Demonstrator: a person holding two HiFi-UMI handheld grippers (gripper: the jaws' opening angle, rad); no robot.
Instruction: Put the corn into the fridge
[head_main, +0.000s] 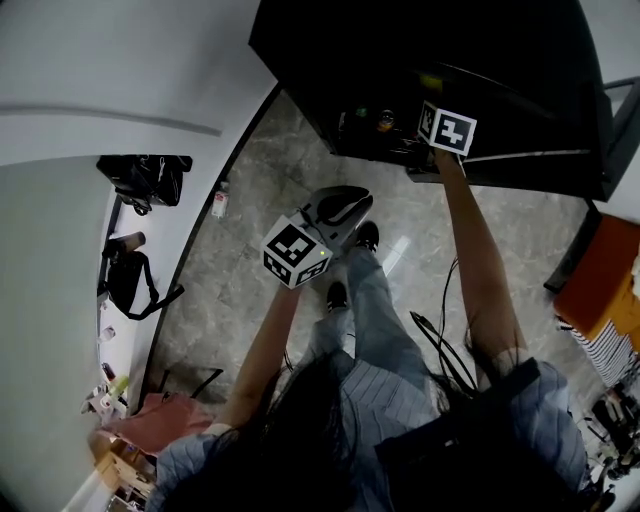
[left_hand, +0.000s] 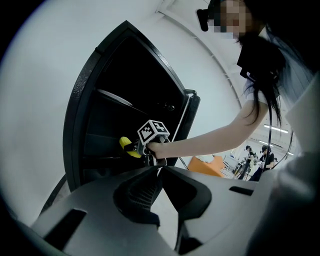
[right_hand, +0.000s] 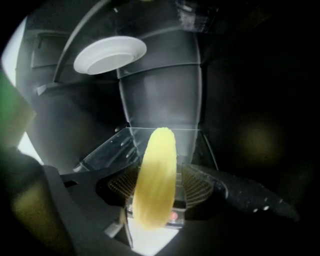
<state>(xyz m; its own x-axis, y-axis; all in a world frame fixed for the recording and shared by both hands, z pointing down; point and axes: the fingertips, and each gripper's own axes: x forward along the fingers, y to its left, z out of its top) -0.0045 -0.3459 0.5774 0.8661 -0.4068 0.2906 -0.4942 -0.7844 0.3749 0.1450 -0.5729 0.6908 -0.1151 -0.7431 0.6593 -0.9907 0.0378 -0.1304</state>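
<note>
Black fridge (head_main: 420, 60), head view: it stands open at the far side of the grey stone floor (head_main: 250, 240). The right gripper (head_main: 425, 160) reaches in at shelf height on an outstretched arm. The left gripper (head_main: 340, 210) hangs nearer, over the floor and well apart from the fridge.

Left gripper view: this gripper's jaws are together with nothing between them. Past them the corn (left_hand: 127, 147) shows as a yellow stub ahead of the right gripper's marker cube, just inside the cabinet and left of the open door (left_hand: 189, 122).

Right gripper view: the jaws are clamped on the lower end of the corn, whose tip points deeper in, over the front edge of a clear glass shelf (right_hand: 107, 147). A white plate (right_hand: 110, 54) sits on the shelf above, to the left.
- Step in hand, as judged: setting down. Carry the cob further in so its full length is over the glass, lower it until it rests there, and only then part the jaws. A release at the edge risks it rolling out.
- Keep low, clear of the plate's shelf.

Item, corn: pale yellow, long, tapering to a rounded tip, with no husk seen. The kernel rows are too blurred to make out.
</note>
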